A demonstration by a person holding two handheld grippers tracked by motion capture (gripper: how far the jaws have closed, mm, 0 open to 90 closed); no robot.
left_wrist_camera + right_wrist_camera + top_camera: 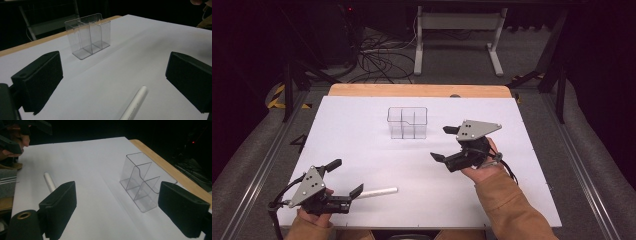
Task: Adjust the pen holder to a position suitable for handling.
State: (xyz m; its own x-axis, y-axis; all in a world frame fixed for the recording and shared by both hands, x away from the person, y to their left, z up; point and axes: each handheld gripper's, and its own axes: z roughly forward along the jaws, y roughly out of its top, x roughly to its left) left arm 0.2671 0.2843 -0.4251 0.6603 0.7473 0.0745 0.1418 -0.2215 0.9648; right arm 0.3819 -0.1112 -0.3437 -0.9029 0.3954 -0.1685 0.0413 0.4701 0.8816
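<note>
No legible writing on any item. One white cylindrical plastic tube [377, 192] lies flat near the front table edge, just beside the left gripper [346, 176], jaws apart, empty. One clear acrylic three-compartment holder [407, 122] stands upright mid-table. Right gripper [444, 143]: jaws apart, empty, near the holder.

high view looks down; both gripper views share the clear holder [88, 35].

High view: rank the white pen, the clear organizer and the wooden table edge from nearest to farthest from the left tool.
1. White pen, lying on the white sheet just past the left tool.
2. Clear organizer, upright mid-table, farther back.
3. Wooden table edge, along the far side.
</note>
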